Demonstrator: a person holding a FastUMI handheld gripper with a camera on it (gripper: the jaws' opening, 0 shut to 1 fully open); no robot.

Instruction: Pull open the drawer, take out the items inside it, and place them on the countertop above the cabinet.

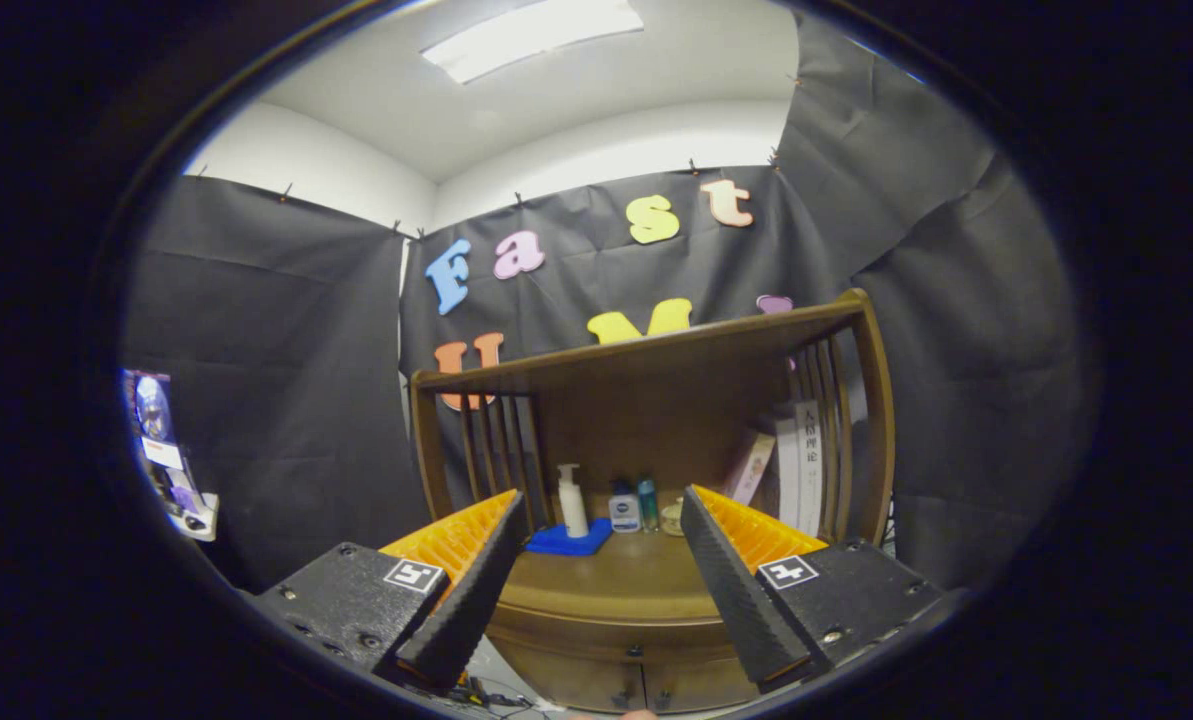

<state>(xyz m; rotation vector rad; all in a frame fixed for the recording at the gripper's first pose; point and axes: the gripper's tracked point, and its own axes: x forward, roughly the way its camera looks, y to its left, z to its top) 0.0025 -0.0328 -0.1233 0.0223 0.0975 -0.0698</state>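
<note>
beyond the tongs (596, 560), spread apart and empty, stands the brown wooden cabinet (646, 400); its drawer front (606, 640) sits low between them, seemingly closed. best lower the tongs squarely onto the small knobs (636, 651) before pulling.

gripper (596, 505): handheld two-finger tool, the fingers set apart with nothing between them
fingers (461, 610): long wedge shapes, inner faces finely ribbed, outer sides with stepped ridges
finger mounts (356, 600): flat black textured plates, one behind each finger
markers (414, 575): small square black-and-white tags, one per plate
screws (369, 640): a few small round ones near the plate edges (hard to count)
</note>
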